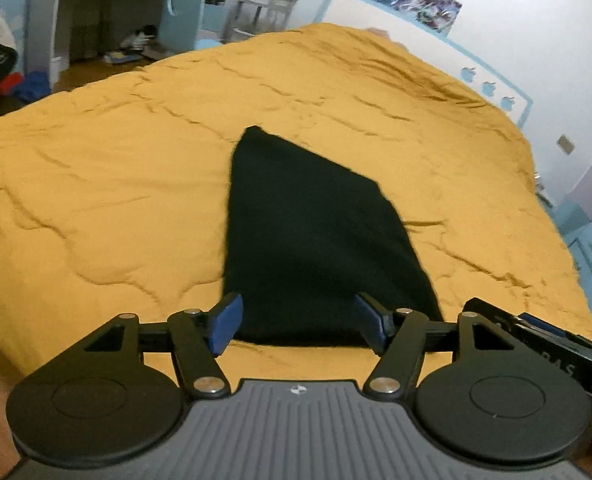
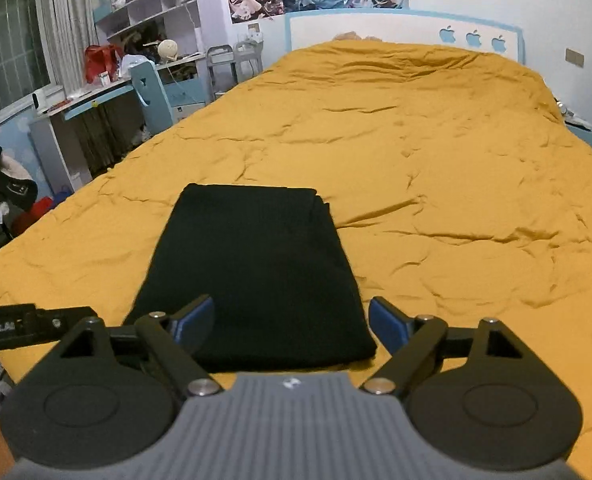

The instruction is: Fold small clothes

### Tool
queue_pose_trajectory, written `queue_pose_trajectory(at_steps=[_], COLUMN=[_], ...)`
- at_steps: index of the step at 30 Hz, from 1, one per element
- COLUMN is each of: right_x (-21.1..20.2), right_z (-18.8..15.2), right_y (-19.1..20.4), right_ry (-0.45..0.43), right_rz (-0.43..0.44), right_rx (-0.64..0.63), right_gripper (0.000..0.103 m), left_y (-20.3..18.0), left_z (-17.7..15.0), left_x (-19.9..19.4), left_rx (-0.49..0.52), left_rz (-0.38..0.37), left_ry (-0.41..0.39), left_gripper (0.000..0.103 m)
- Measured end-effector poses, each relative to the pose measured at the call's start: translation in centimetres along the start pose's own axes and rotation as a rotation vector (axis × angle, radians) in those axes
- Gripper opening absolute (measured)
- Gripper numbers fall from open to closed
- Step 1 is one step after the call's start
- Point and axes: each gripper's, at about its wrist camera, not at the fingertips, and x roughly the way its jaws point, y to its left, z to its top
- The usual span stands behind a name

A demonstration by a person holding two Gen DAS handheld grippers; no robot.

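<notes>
On the mustard bedspread (image 2: 456,184) the black garment (image 2: 252,264) lies folded at the near edge; both our hand-held grippers, left (image 1: 298,322) and right (image 2: 292,322), are released, so we should lift away straight without snagging it.

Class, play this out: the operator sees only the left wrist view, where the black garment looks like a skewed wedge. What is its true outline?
Observer: From the right wrist view the black garment is a tidy folded rectangle.
Operator: Is the right gripper on it?
Observer: No, the right gripper is open, pads clear of the cloth.
Operator: Any loose edge?
Observer: The far right corner shows stacked layers against the yellow bedspread.
</notes>
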Motion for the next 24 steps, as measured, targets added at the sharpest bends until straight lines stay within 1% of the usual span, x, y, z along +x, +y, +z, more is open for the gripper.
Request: queue_pose_trajectory(at_steps=[2,4,10,14,18,24], right_x=[-0.2,-0.2,-0.2,-0.6,-0.9,-1.4], right_z=[0.0,-0.1,-0.4,-0.5,-0.8,-1.1], right_y=[0.4,0.9,2.3,2.7,2.9,3.1], right_ry=[0.013,0.017,0.023,0.020,0.022,0.027], right_rz=[0.014,0.020,0.010,-0.006,-0.027,-0.034], right_rx=[0.015,0.008,-0.012,-0.031,-0.051,-0.059], right_gripper=[0.081,0.081,0.081,0.081,0.081,0.081], left_y=[-0.2,-0.4,-0.9,-1.3,-1.4,-1.8], left_z=[0.1,0.1,-0.3,-0.5,-0.5,-0.7], left_x=[-0.2,-0.5,-0.6,-0.8,-0.9,-1.0], left_rx=[0.028,0.044,0.069,0.082,0.084,0.102], left_rz=[0.053,0.088,0.097,0.112,0.110,0.127], left_ry=[0.011,0.010,0.041,0.039,0.037,0.036], left_gripper=[0.075,0.076,0.077,0.077,0.077,0.077])
